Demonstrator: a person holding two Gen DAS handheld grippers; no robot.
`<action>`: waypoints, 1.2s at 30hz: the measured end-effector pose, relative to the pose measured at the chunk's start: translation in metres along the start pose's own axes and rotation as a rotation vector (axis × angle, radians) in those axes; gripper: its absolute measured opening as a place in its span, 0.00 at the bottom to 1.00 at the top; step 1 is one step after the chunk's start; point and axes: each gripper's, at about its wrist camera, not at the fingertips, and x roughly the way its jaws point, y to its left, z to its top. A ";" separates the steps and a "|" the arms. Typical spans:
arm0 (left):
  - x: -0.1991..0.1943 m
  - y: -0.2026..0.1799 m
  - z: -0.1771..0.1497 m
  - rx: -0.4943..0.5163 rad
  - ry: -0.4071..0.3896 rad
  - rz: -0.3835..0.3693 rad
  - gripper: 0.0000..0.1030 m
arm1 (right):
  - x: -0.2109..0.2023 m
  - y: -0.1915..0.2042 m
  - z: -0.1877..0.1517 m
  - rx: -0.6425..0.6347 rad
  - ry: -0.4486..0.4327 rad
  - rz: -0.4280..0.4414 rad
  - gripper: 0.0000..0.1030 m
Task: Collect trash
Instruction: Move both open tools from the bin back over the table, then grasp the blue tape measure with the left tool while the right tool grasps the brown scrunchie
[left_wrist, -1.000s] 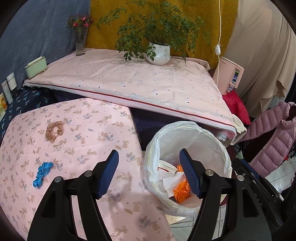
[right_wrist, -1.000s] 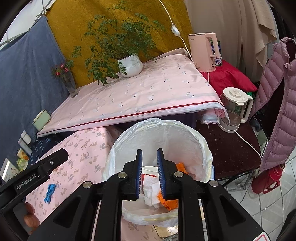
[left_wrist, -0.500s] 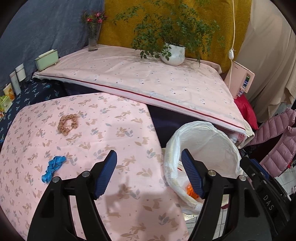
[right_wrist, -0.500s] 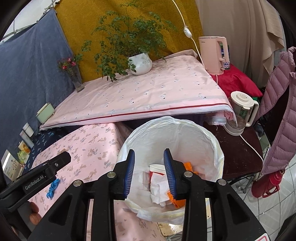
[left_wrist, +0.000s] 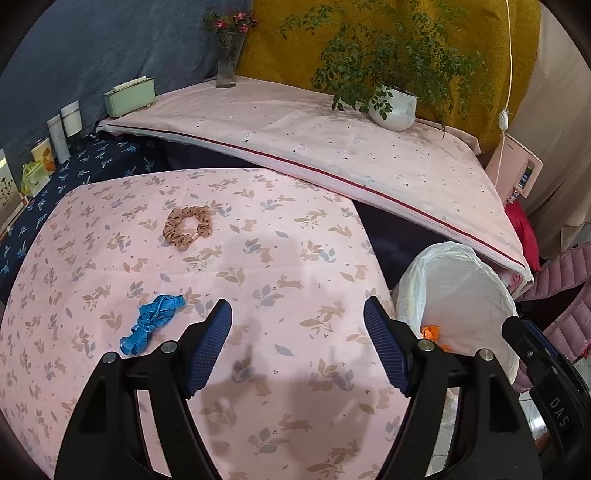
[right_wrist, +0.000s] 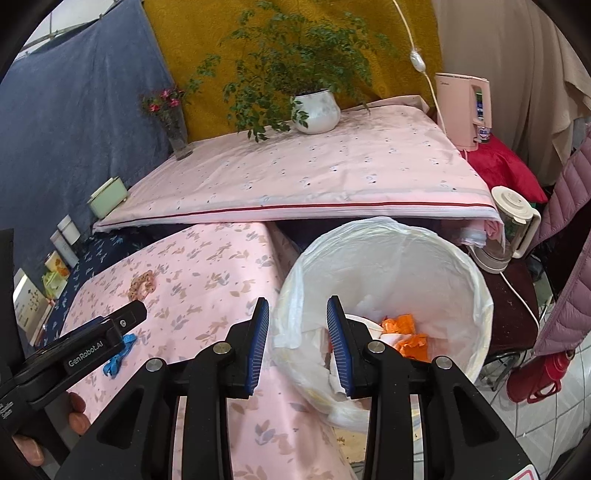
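A bin lined with a white bag (right_wrist: 436, 266) stands right of the pink leaf-print table (left_wrist: 258, 266); it holds white paper and orange scraps (right_wrist: 406, 338). It also shows in the left wrist view (left_wrist: 458, 288). My left gripper (left_wrist: 297, 343) is open and empty over the table's near part. A blue ribbon (left_wrist: 151, 325) lies to its left and a tan scrunchie (left_wrist: 188, 227) farther back. My right gripper (right_wrist: 295, 343) is open and empty over the bin's left rim. The scrunchie (right_wrist: 142, 284) and ribbon (right_wrist: 118, 354) also show in the right wrist view.
A higher pink-covered surface (left_wrist: 332, 147) behind carries a potted plant (left_wrist: 393, 110), a flower vase (left_wrist: 227, 70) and a green box (left_wrist: 129, 96). Jars (left_wrist: 62, 129) stand at the far left. A pink kettle (right_wrist: 465, 107), blender jug (right_wrist: 511, 221) and puffer jacket (right_wrist: 569, 251) are at the right.
My left gripper has swung left from the bin to over the table. My right gripper has opened from nearly shut and shifted left toward the bin's rim.
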 end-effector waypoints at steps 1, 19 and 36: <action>0.001 0.003 0.000 -0.002 0.001 0.003 0.68 | 0.001 0.004 -0.001 -0.006 0.003 0.003 0.32; 0.030 0.101 -0.014 -0.083 0.063 0.106 0.68 | 0.039 0.078 -0.018 -0.104 0.083 0.062 0.32; 0.071 0.155 -0.037 -0.115 0.174 0.097 0.39 | 0.086 0.149 -0.039 -0.195 0.165 0.116 0.32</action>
